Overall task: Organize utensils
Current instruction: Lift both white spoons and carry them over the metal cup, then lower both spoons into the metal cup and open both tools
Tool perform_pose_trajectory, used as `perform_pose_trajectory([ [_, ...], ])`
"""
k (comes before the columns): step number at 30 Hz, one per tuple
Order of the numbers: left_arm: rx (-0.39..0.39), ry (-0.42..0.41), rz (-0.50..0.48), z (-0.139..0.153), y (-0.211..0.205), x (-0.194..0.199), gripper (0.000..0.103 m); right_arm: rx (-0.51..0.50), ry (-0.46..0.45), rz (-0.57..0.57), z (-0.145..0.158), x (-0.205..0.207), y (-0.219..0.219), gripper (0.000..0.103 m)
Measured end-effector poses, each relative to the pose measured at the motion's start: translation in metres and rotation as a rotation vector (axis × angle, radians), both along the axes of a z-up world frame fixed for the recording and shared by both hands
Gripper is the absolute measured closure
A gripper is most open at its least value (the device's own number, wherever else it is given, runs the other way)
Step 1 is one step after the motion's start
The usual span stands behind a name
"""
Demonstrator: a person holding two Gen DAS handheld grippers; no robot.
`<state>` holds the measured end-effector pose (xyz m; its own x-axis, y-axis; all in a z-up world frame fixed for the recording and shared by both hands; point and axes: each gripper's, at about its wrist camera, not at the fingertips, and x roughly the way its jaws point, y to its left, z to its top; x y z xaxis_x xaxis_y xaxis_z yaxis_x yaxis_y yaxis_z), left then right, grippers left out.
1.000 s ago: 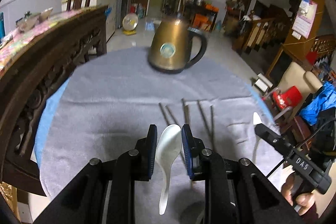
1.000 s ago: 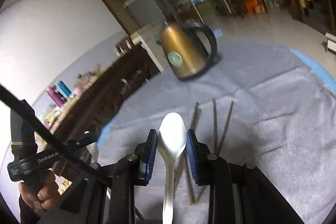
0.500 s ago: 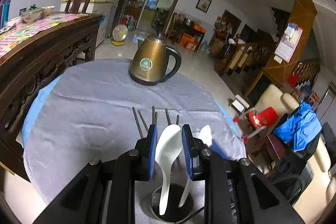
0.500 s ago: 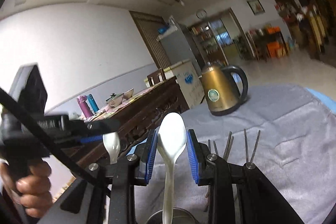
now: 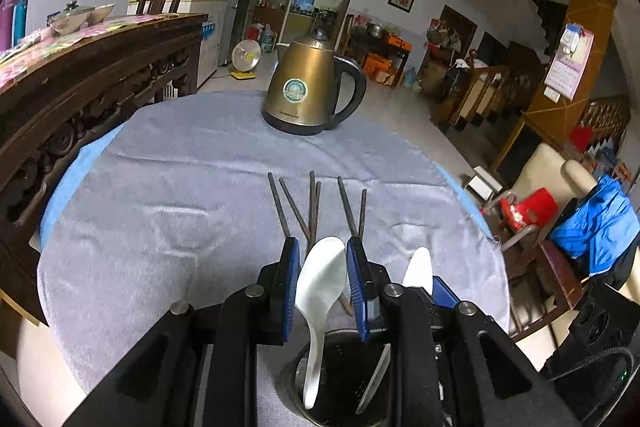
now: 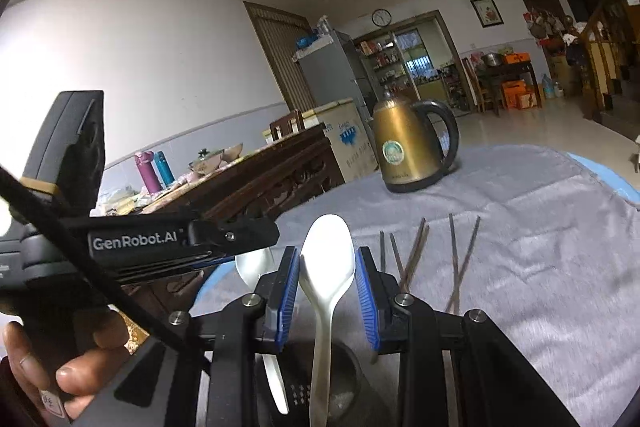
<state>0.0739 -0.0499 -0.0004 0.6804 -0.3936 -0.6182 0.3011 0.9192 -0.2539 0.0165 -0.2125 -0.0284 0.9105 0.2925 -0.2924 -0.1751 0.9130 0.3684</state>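
Note:
My left gripper (image 5: 322,291) is shut on a white spoon (image 5: 320,279), bowl up, its handle end down inside a round metal holder (image 5: 340,379). My right gripper (image 6: 327,297) is shut on a second white spoon (image 6: 327,267), its handle also down in the holder (image 6: 340,379). That second spoon shows in the left wrist view (image 5: 418,269), just right of my left gripper. The left gripper's body (image 6: 132,239) and its spoon (image 6: 252,265) show at left in the right wrist view. Several dark chopsticks (image 5: 316,207) lie on the grey cloth beyond the holder.
A brass electric kettle (image 5: 312,87) stands at the far side of the round table with the grey cloth (image 5: 168,195). A carved dark wooden sideboard (image 5: 80,87) runs along the left. Chairs and a blue jacket (image 5: 592,223) are off the table's right edge.
Both grippers have swung from over the cloth to above the holder. Both spoon handles now hang inside it. The grippers have come close together.

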Motion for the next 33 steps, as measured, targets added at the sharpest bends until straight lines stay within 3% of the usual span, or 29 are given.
perform_pose_trajectory([
  [6, 0.067, -0.014, 0.014, -0.002, -0.004, -0.007, 0.079, 0.053, 0.037, -0.013, -0.009, -0.006, -0.014, 0.072],
  [16, 0.082, -0.032, 0.027, -0.002, 0.005, -0.016, 0.079, 0.094, 0.042, 0.011, -0.006, -0.013, -0.019, 0.072],
  [22, 0.111, -0.071, 0.053, 0.004, 0.013, -0.026, 0.079, 0.088, 0.052, 0.039, -0.006, -0.015, -0.013, 0.072],
  [33, 0.189, -0.178, 0.185, 0.019, 0.046, -0.043, 0.079, 0.030, 0.053, 0.079, -0.003, -0.018, 0.004, 0.072],
])
